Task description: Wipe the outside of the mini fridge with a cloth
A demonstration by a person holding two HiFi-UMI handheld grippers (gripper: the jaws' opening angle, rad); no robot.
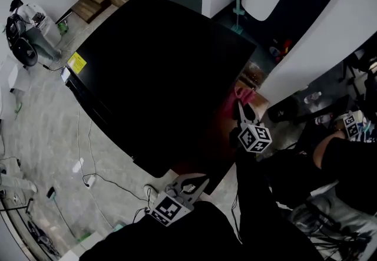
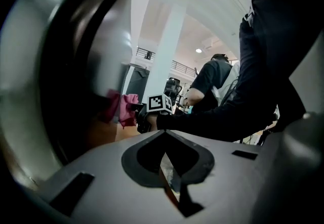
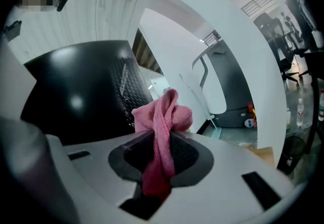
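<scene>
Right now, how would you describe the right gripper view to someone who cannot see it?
The right gripper is shut on a bunched pink cloth, which pokes out past its jaws. Behind it, to the left, is the glossy black mini fridge; a white pillar rises on the right.

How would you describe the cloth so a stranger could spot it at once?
Find the big black mini fridge filling the middle of the head view. At its right-hand edge, the right claw is shut on a bunched cloth. It alone is soft and pink against that glossy black.
</scene>
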